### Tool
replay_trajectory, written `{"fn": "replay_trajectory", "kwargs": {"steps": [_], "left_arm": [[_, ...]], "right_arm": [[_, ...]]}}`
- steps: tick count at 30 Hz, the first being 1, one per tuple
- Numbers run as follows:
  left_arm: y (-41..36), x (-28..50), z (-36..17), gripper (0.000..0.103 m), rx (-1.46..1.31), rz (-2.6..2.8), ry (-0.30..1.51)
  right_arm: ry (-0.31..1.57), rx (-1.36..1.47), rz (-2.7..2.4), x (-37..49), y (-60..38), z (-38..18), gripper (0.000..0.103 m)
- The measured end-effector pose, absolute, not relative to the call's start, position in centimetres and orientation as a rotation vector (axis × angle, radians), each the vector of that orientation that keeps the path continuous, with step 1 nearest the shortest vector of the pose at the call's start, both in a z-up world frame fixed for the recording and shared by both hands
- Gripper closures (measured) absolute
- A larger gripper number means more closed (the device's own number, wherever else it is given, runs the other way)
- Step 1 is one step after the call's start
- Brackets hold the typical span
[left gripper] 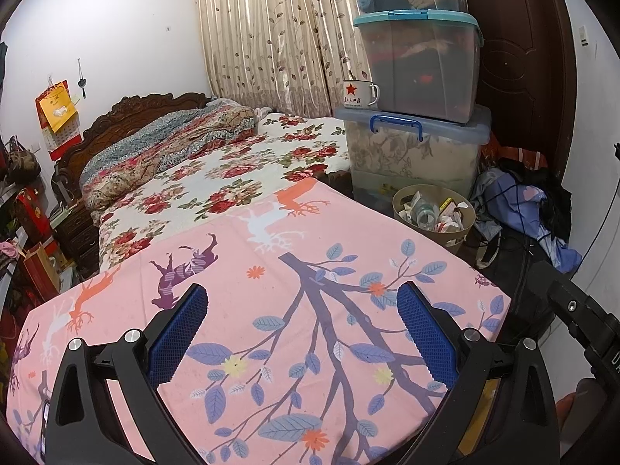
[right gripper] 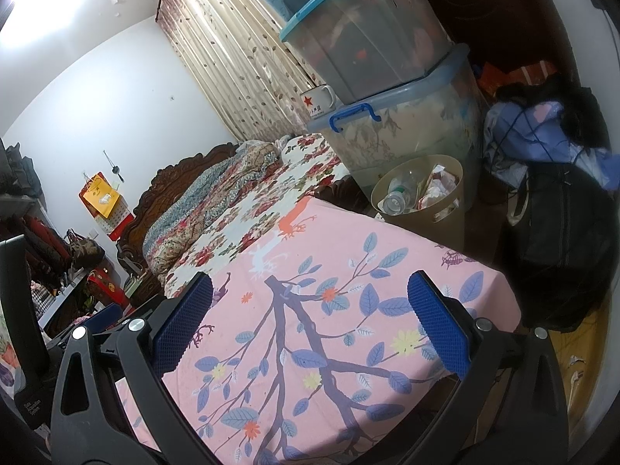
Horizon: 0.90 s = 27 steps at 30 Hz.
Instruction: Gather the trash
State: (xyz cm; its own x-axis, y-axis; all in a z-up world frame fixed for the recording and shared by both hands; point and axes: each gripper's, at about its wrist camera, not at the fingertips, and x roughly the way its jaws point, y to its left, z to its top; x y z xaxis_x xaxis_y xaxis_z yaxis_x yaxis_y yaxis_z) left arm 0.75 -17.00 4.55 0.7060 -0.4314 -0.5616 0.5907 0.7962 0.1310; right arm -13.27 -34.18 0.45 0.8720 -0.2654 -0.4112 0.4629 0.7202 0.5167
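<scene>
- Left gripper [left gripper: 302, 310]: blue pads spread wide, nothing between them, hovering over the pink sheet [left gripper: 310, 240] with the tree-and-deer print.
- Right gripper [right gripper: 310, 302]: same, jaws wide apart and empty, above the same pink sheet [right gripper: 348, 240].
- Part of the right gripper's black frame shows at the right edge of the left wrist view.
- Trash: sits in the tan wastebasket [left gripper: 434, 211] on the floor past the far corner of the pink sheet; wrappers and a clear plastic bottle [right gripper: 399, 193] are inside, basket [right gripper: 418, 190] nearly full.
- Wastebasket stands just in front of the stacked clear storage bins [left gripper: 418, 108].
- White enamel mug [left gripper: 358, 93] with a red star sits on the lowest bin's lid, beside the middle bin.
- Clothes pile [left gripper: 534, 209] lies right of the basket, with a dark bag [right gripper: 558, 240] by it.
- Floral bedspread [left gripper: 240, 170] lies beyond the pink sheet, curtain [left gripper: 271, 31] behind.
</scene>
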Motion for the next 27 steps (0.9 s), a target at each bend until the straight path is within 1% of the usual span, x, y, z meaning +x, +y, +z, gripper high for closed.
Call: {"fn": "replay_trajectory", "kwargs": {"steps": [27], "left_arm": [[-16.87, 0.65, 3.86, 0.009, 0.318, -0.582, 0.544]], "right_arm": [[0.324, 0.653, -0.41, -13.14, -34.18, 0.45, 0.003]]}}
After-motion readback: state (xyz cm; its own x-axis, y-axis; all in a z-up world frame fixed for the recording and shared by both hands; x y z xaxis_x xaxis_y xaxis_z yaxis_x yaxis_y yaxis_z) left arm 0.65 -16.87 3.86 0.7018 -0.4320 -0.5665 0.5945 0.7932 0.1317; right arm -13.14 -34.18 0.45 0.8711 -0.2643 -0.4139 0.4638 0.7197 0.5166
